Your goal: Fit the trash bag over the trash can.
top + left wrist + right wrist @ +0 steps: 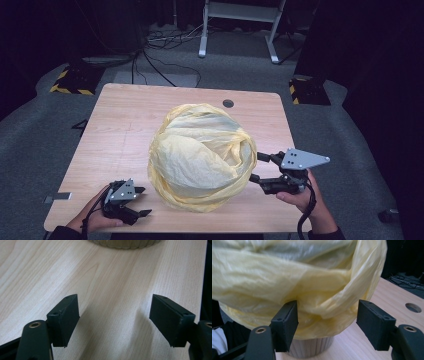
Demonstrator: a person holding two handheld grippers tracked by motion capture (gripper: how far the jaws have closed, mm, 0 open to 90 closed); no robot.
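A yellow plastic bag billows over a grey ribbed bin in the middle of the wooden table. In the right gripper view the bag hangs over the bin's wall. My right gripper is at the bag's right side, and its jaws stand open on either side of a fold of the bag's rim without pressing on it. My left gripper is near the table's front left, apart from the bag. Its jaws are open over bare wood, with the bin's base farther off.
A round cable hole lies in the table behind the bag. Beyond the table, cables run over the grey floor, a white desk frame stands at the back, and black blocks with yellow stripes sit at both sides.
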